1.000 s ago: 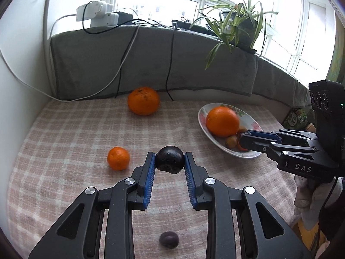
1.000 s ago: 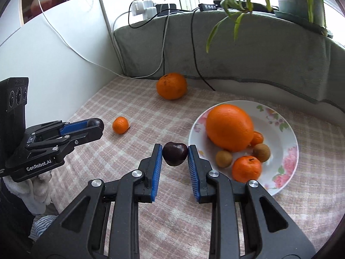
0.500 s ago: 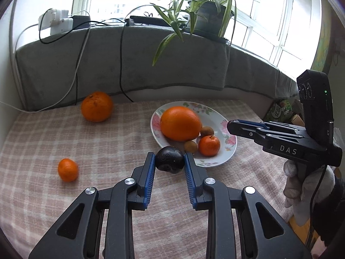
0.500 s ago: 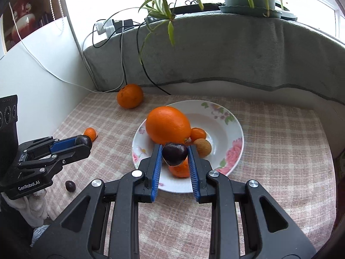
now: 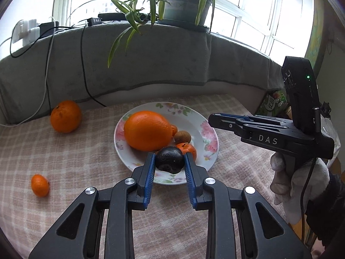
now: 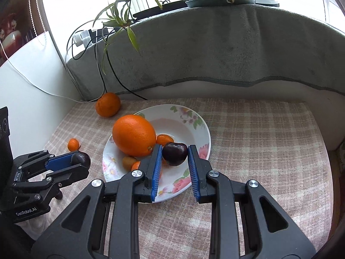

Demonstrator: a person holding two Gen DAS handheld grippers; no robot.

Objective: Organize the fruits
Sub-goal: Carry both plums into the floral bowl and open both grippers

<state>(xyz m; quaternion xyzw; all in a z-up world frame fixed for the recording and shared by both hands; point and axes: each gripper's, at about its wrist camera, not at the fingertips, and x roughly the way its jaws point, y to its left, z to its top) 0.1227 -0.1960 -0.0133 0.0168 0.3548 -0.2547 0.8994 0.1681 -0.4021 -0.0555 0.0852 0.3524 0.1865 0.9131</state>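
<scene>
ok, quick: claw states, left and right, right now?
Left claw: closed on a dark, matte, round plum, over the flowered white plate.
Right claw: closed on a glossy dark-red cherry, over the same plate.

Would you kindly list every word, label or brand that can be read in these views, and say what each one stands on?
"DAS": white letters on the side of the right tool, seen from the left wrist view.
"GenRobot.AI": white letters on the body of the left tool, seen from the right wrist view.
Green packet at the table's right edge: it carries print, too small and blurred to read.
</scene>
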